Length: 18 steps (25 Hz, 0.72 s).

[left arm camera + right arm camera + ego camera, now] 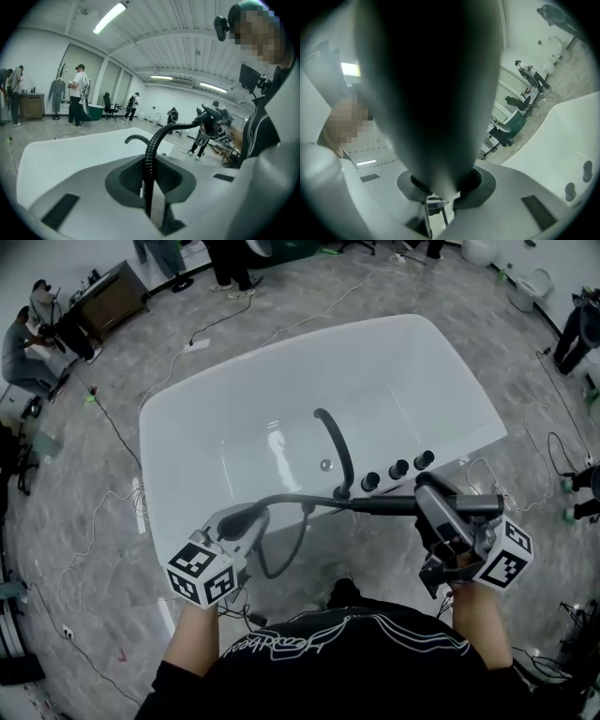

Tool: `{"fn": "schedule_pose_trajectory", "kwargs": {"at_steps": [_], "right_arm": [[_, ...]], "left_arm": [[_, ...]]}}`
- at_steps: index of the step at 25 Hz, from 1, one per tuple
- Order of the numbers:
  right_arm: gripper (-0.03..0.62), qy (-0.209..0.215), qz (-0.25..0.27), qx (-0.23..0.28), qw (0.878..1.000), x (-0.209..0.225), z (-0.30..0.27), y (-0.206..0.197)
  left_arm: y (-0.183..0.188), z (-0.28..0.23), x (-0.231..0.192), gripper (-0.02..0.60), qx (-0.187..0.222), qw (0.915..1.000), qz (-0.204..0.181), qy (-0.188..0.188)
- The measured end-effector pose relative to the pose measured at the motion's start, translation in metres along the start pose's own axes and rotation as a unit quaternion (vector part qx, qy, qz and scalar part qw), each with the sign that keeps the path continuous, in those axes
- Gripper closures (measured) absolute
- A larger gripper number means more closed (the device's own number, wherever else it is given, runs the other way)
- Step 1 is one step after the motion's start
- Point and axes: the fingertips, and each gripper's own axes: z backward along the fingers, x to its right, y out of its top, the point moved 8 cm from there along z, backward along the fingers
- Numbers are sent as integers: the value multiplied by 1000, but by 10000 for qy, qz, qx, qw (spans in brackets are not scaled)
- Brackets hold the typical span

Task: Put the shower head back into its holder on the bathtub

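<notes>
The left gripper (248,519) is seen clenched on the black ribbed hose (149,154), which is pinched upright between its pads. From there the hose is carried across to the right gripper (446,524). That one is clamped around the shower head (431,93), whose dark body fills the space between its jaws. The head is held above the near rim of the bathtub (187,418), just beside the three knobs (398,468) and the curved spout (336,442), and is not yet seated.

The holder cannot be picked out for certain among those fittings. It is probably on that rim, close by the knobs.

The step is judged best done with the handle lined up over the socket and lowered straight. The hose should be fed slack from the left so the head is not dragged sideways. Release is best saved until the head is felt to sit.
</notes>
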Motion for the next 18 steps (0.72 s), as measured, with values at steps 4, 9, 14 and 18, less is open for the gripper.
{"fn": "schedule_pose_trajectory", "kwargs": {"at_steps": [4, 9, 14, 18], "right_arm": [[490, 327, -85, 170, 9993, 10, -4, 17], [490, 731, -205, 306, 9966, 18, -12, 37], [490, 1165, -242, 412, 9920, 27, -24, 55], [490, 1317, -61, 409, 9904, 30, -30, 67]], "left_arm": [[41, -2, -4, 537, 233, 9987, -361, 262], [83, -6, -8, 538, 447, 9947, -737, 553], [117, -8, -9, 538, 695, 9887, -1052, 812], [131, -17, -8, 538, 829, 9858, -1153, 895]]}}
